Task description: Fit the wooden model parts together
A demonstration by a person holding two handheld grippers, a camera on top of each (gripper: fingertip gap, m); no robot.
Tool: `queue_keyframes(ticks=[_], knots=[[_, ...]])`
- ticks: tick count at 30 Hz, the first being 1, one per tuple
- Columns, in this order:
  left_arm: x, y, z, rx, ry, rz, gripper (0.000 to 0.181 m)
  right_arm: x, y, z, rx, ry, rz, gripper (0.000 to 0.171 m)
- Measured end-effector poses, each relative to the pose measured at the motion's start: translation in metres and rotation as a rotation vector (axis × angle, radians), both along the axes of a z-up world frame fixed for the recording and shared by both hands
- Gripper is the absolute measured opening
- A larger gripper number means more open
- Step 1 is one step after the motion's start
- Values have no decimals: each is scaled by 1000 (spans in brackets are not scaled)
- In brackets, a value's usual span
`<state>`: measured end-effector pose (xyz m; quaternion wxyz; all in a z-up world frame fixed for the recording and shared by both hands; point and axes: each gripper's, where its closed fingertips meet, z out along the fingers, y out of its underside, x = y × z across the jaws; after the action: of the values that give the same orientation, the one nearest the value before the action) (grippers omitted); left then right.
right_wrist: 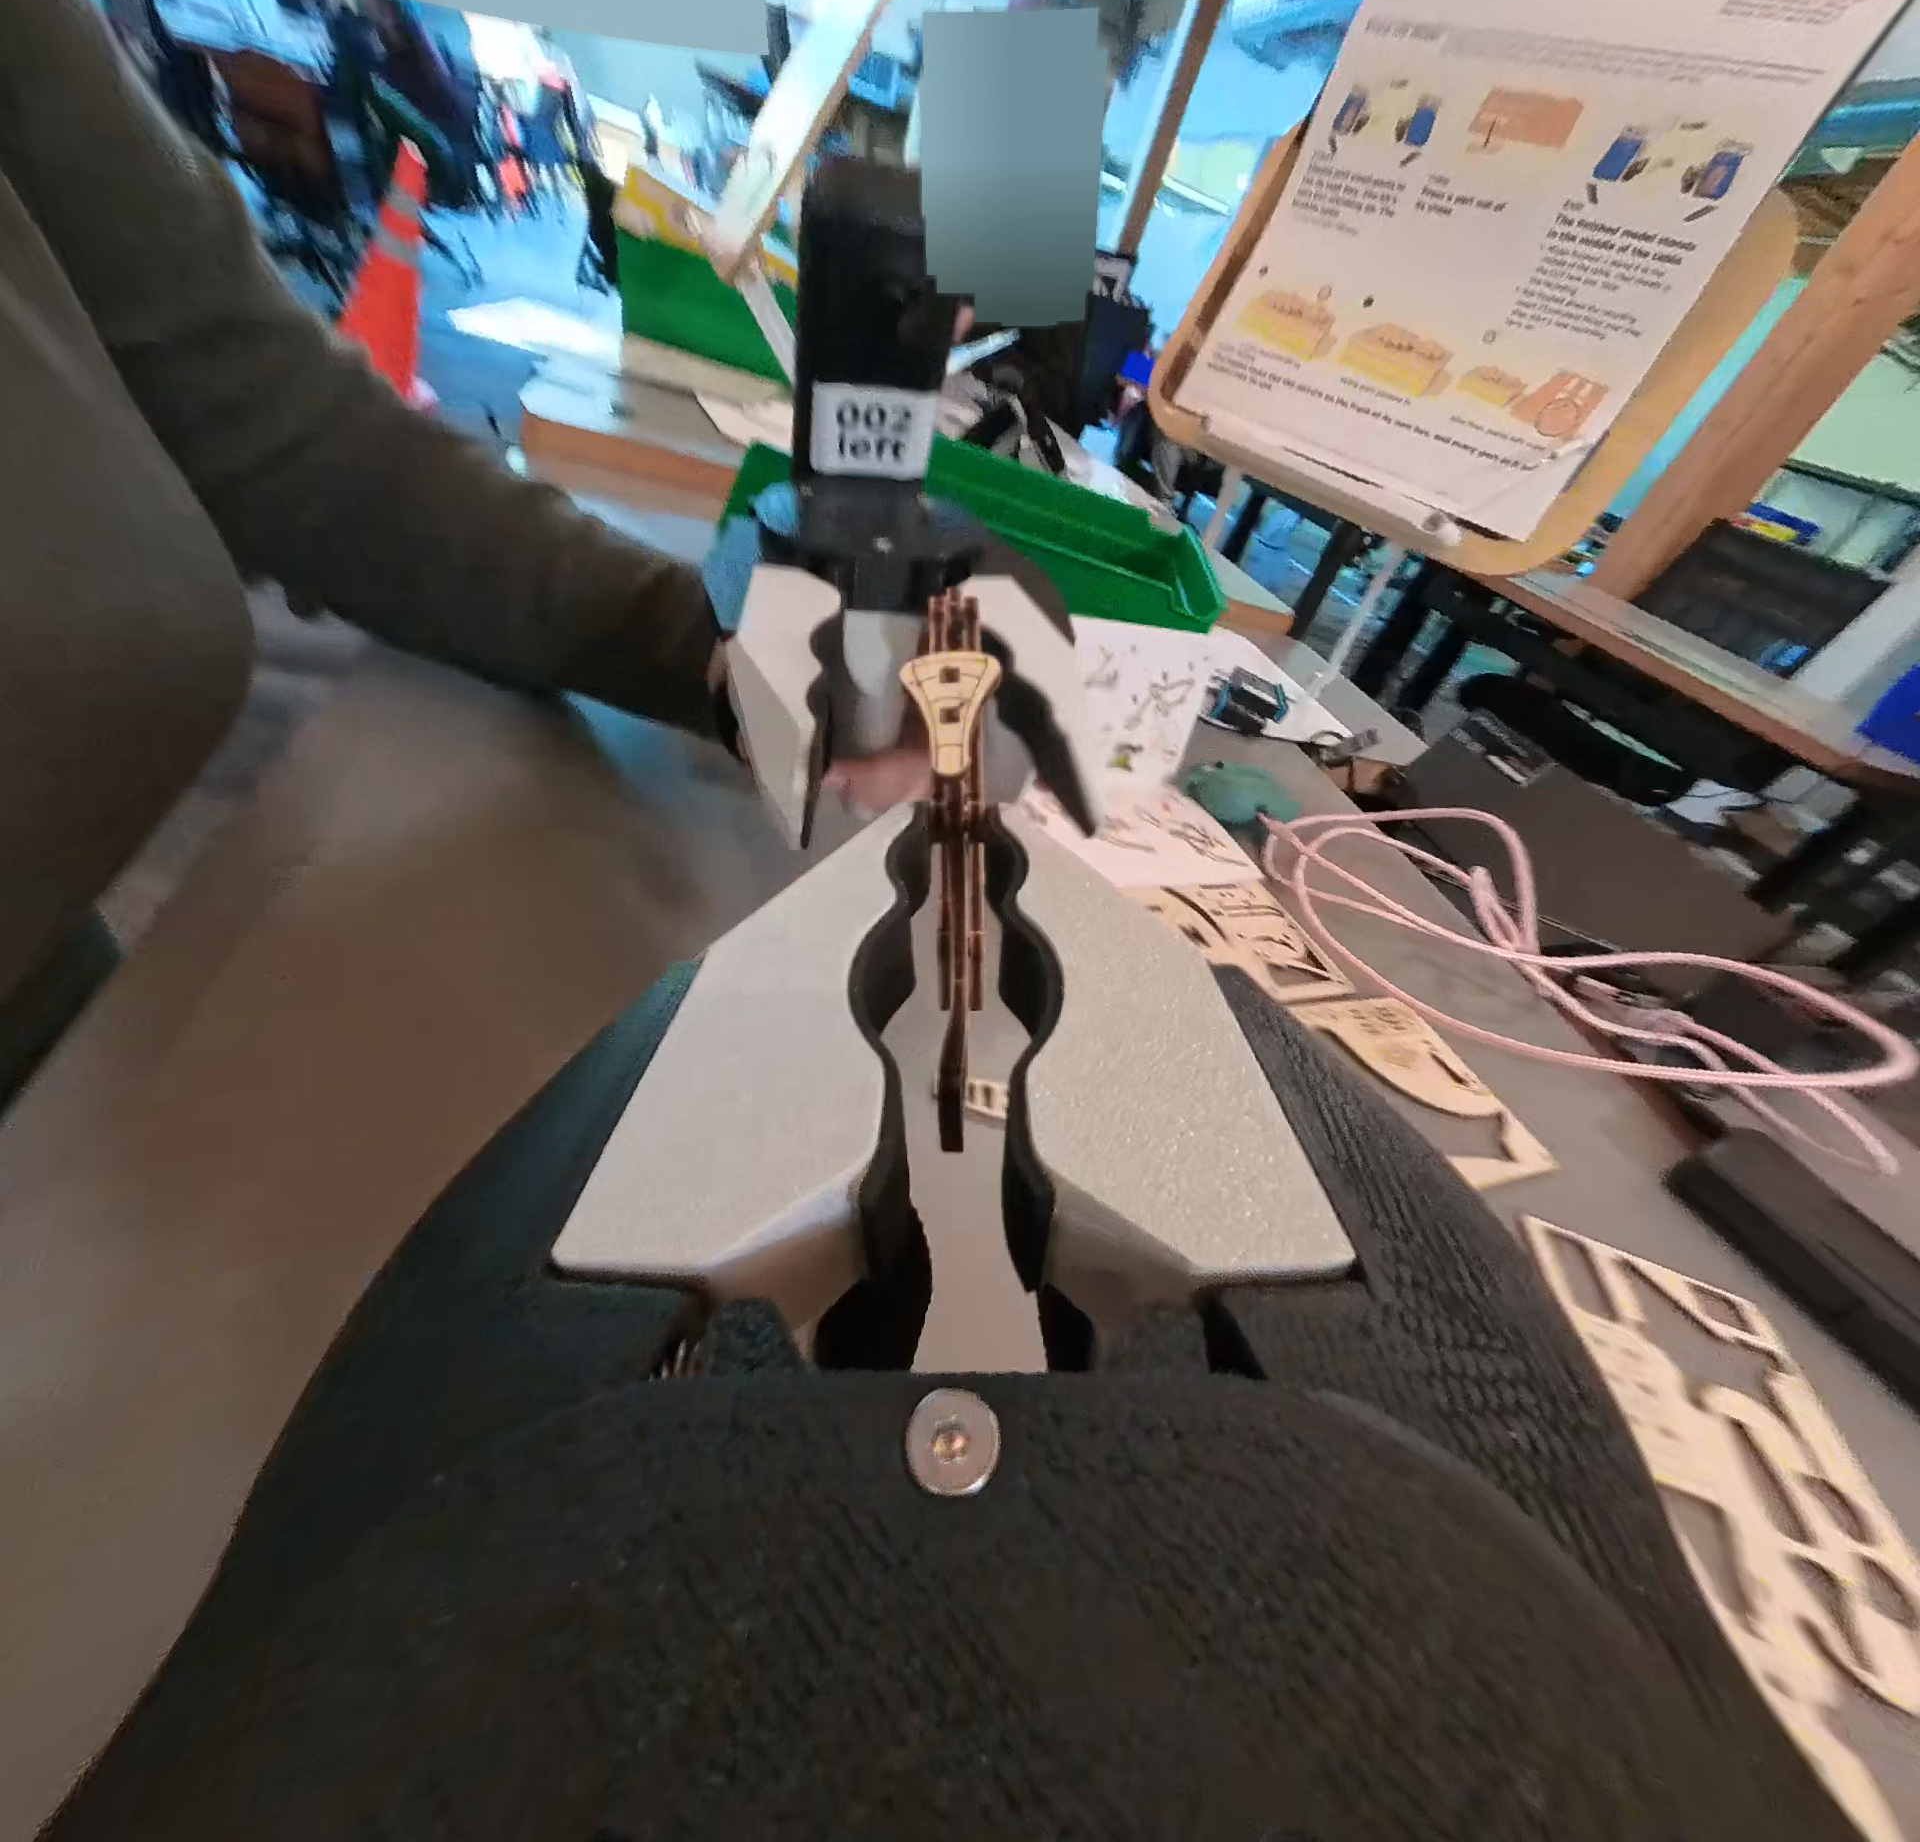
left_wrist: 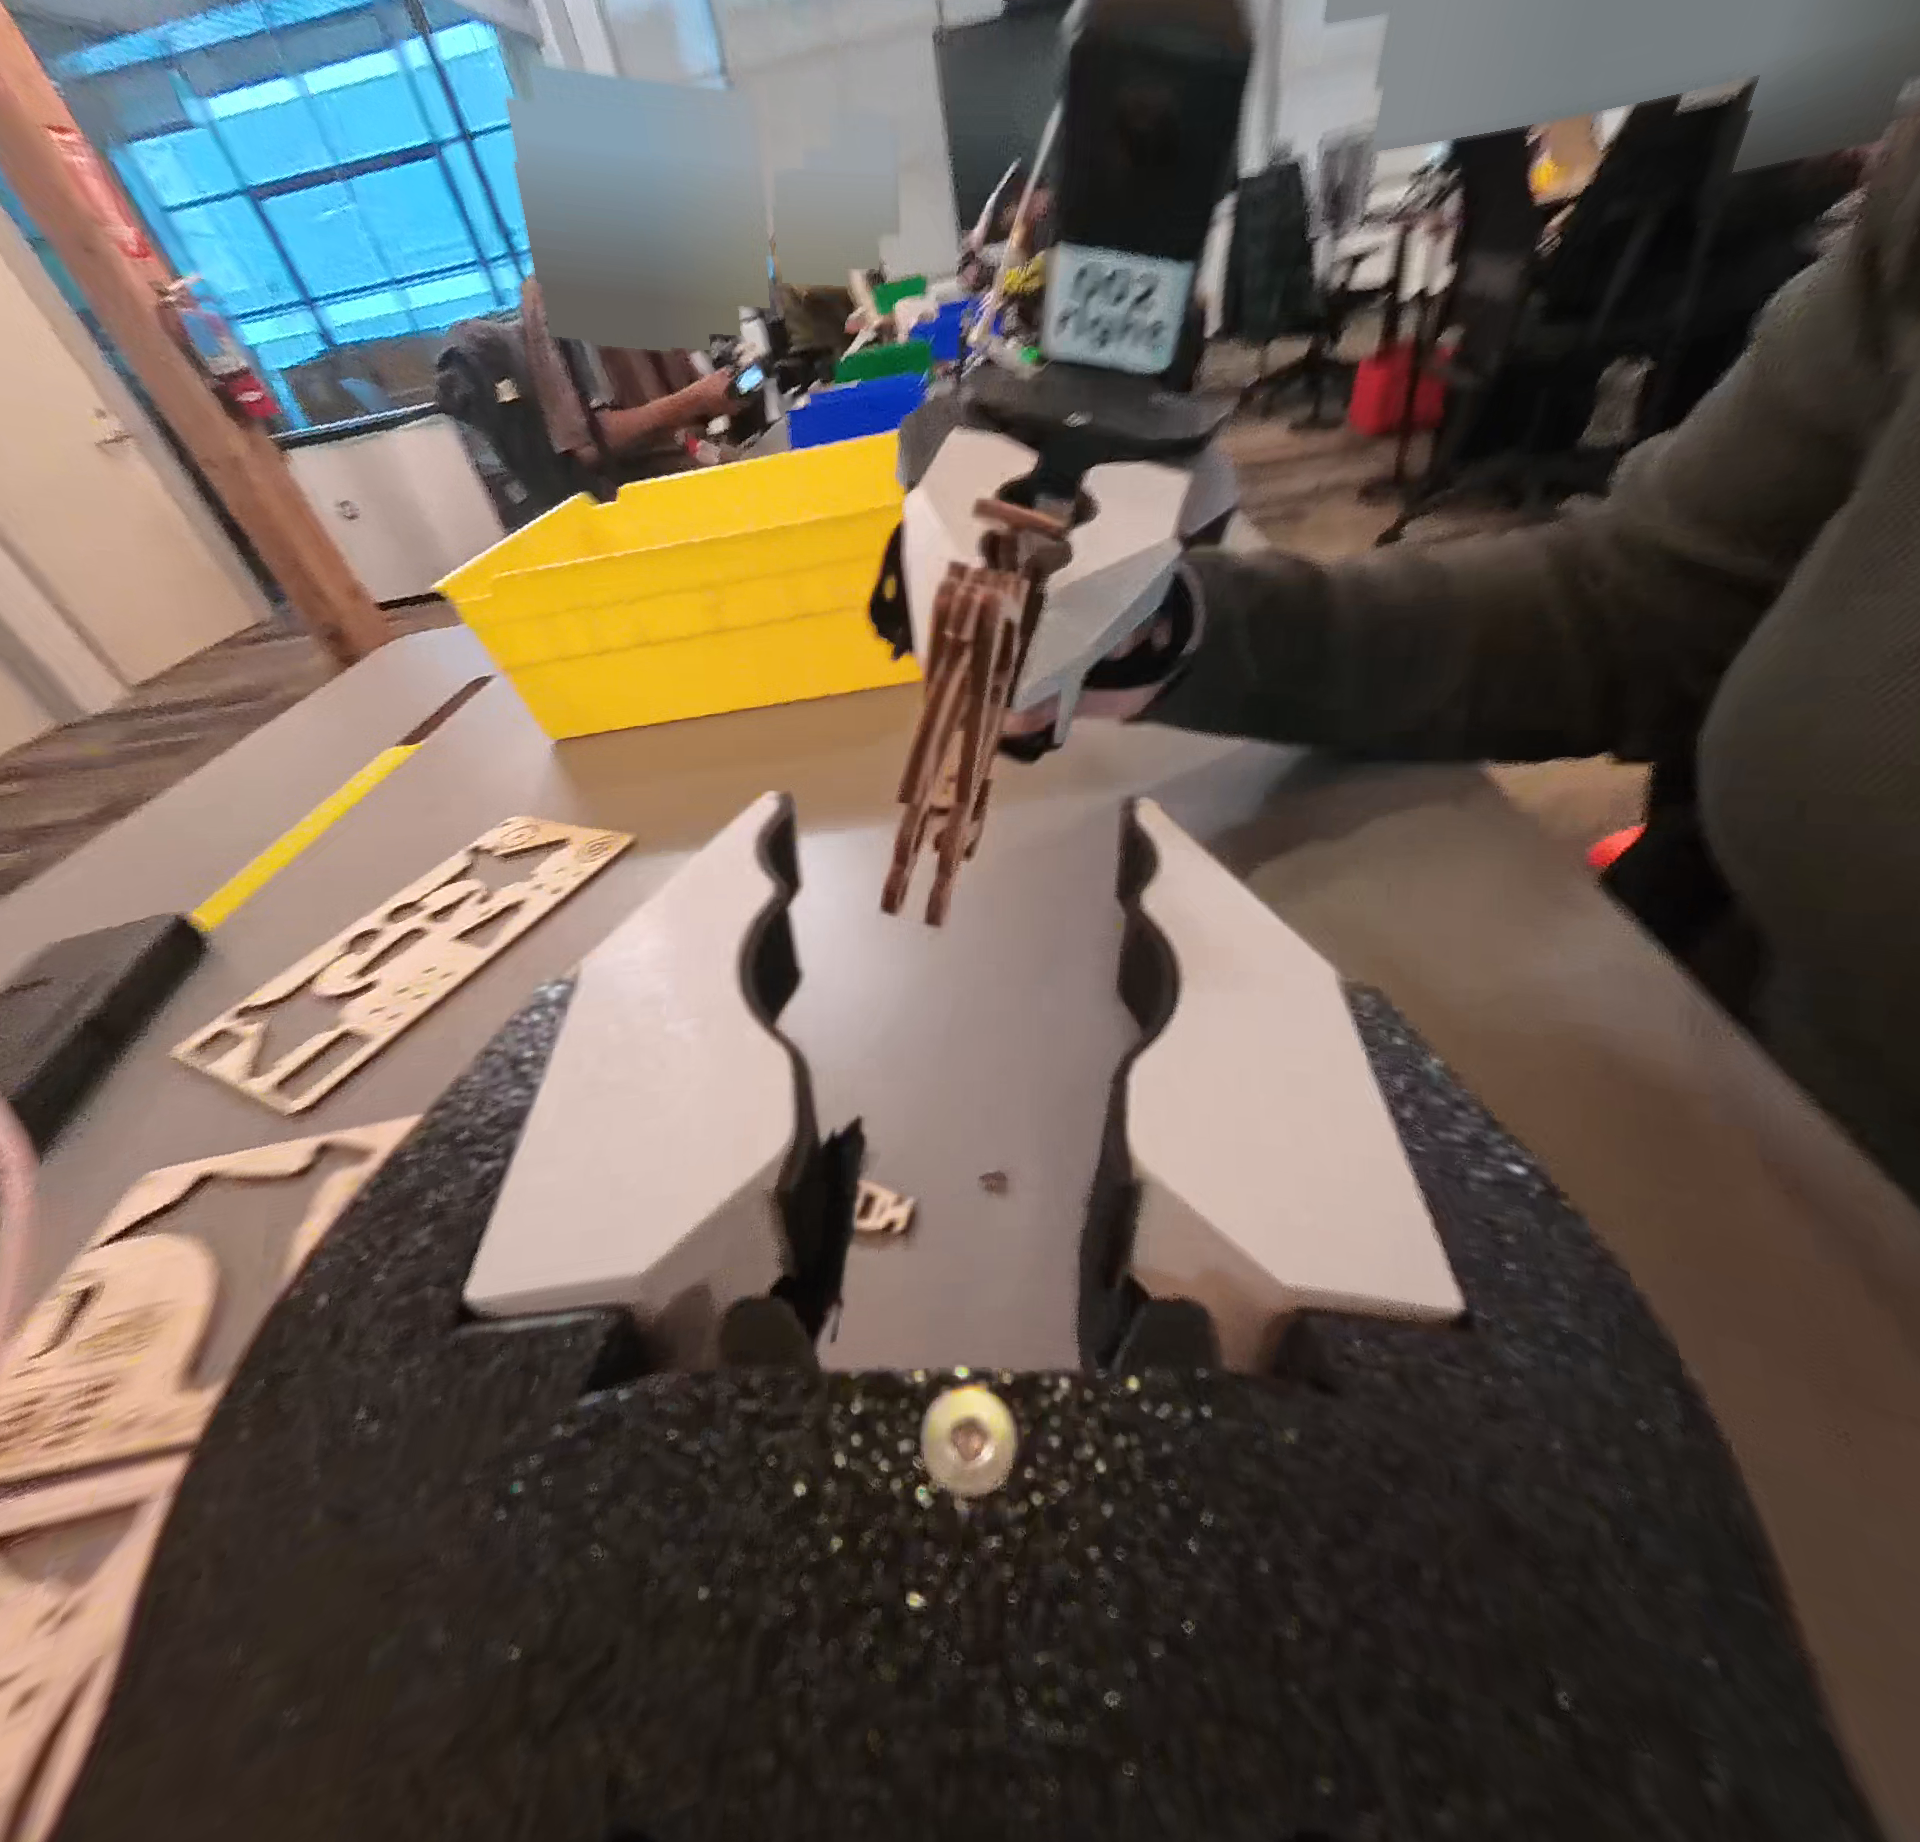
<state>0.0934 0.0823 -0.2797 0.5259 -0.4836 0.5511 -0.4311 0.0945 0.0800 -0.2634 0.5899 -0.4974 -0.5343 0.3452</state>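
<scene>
Left tool (left_wrist: 956, 961): fingers spread wide, nothing between them. Under its gap, on the counter (left_wrist: 1455, 1065), a small loose wooden piece (left_wrist: 885, 1213) lies close to the tool's base, just inside the left finger; a tiny dark chip (left_wrist: 992, 1181) sits beside it.

Right tool (right_wrist: 951, 857): fingers drawn in tight on the wooden model (right_wrist: 951, 805), a stack of thin dark slats with a pale fan-shaped part at its far end. From the left tool's view the model hangs tilted ahead of and above its fingertips, clear of the counter.

Left of the left tool: punched-out wooden sheets (left_wrist: 405, 961). Farther ahead: a yellow bin (left_wrist: 675, 608).

Step in hand, by judgement: bring the next part to the held assembly. To do it well the right tool should keep its clamp firm and the model steady; the left tool should drop to the loose piece, pinch it by its flat faces, then line tab to slot squarely before pressing. Thin slats look prone to snapping if forced askew
</scene>
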Motion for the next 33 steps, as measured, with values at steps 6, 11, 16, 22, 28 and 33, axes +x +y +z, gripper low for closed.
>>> queue_keyframes(ticks=[6, 11, 16, 22, 28, 33], knots=[[5, -19, 12, -109, -96, -131, 20, -3, -10, 12, -148, 129, 116, 8], [0, -21, 21, -168, -176, -173, 12, -5, -13, 12, -162, 128, 139, 8], [1, -18, 19, -156, -175, -155, 8, -5, -12, 11, -171, 127, 138, 7], [-10, -7, 37, -164, -298, -102, 7, -2, 4, 14, -194, 200, 56, 36], [-16, -3, 44, -159, -352, -93, 7, -12, 2, 0, -253, 163, 83, 17], [-15, -7, 44, -145, -352, -114, 7, -16, -1, -3, -264, 158, 107, 8]])
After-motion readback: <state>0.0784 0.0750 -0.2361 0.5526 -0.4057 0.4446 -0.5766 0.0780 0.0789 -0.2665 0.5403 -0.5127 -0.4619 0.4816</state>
